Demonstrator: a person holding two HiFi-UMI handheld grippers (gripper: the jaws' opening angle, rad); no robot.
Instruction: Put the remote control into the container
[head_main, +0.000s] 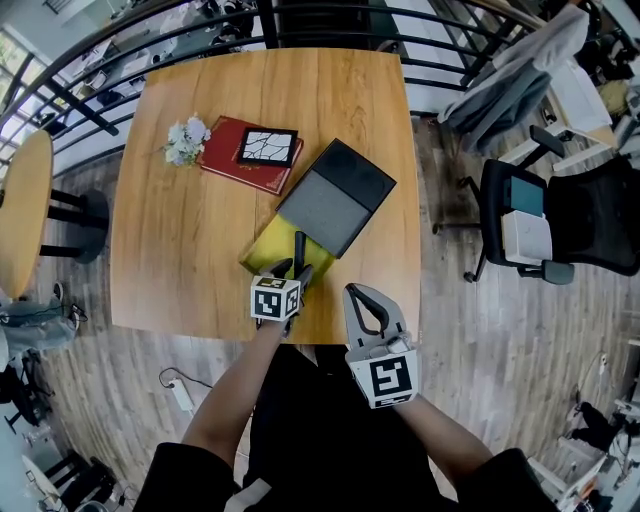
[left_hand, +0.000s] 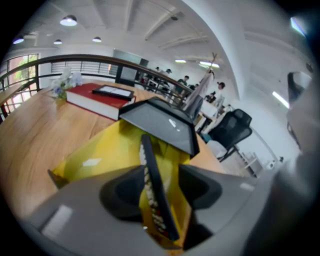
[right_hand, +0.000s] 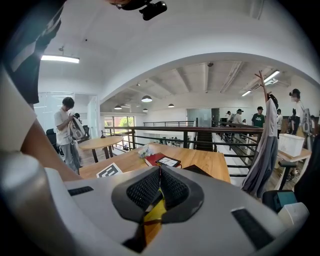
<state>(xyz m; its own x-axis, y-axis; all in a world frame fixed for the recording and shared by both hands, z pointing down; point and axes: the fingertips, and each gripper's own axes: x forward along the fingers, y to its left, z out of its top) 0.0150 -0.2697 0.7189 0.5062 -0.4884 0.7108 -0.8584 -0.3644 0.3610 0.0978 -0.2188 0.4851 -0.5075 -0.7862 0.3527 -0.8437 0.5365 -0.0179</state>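
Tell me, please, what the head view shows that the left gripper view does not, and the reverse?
Only the head view shows the left tool from above with its marker cube, the person's forearms, the whole table and the floor. Only the left gripper view shows the buttons along the remote, the gaps between it and the open jaws, and people far behind. Both show the remote on edge at the near end of the yellow container, the dark lid, the red book and the flowers.
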